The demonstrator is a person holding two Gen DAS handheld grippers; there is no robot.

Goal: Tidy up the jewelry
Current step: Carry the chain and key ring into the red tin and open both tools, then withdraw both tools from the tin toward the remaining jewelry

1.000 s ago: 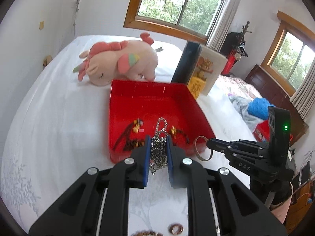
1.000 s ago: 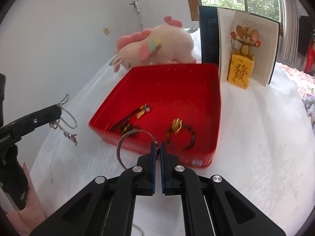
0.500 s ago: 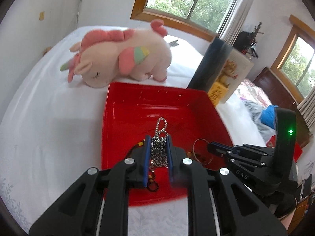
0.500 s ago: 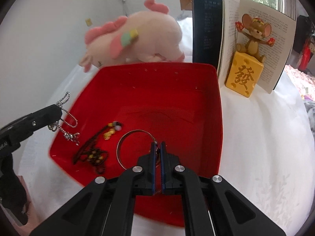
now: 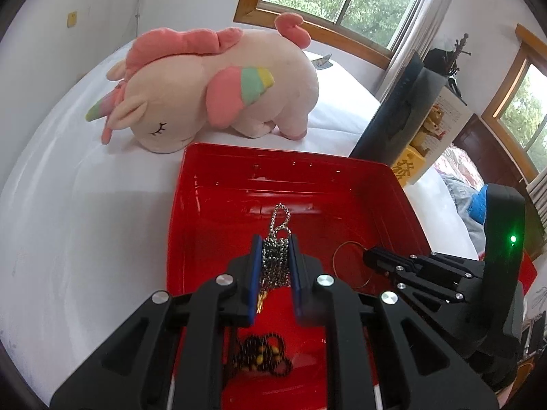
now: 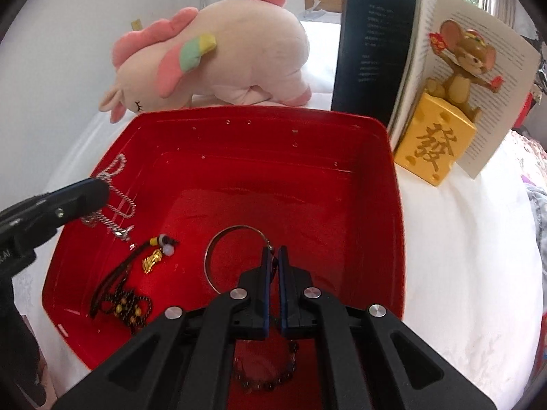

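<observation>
Right wrist view only: gold charm (image 6: 152, 263) on cord, beaded bracelet (image 6: 266, 376) in red tray (image 6: 393, 205). Left gripper (image 5: 275, 263) clamps silver chain (image 5: 273, 261), right gripper (image 6: 273, 266) pinches thin bangle (image 6: 222, 256), both over tray

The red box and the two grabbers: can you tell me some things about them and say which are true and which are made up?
1. The left gripper holds a silver chain between its fingers. True.
2. The right gripper holds a gold coin. False: it pinches a thin metal ring.
3. Both grippers are above the red box. True.
4. The red box has nothing lying in it. False: a dark beaded piece with a gold charm lies on its floor.
5. The unicorn plush lies inside the red box. False: it lies on the bed behind the box.
</observation>
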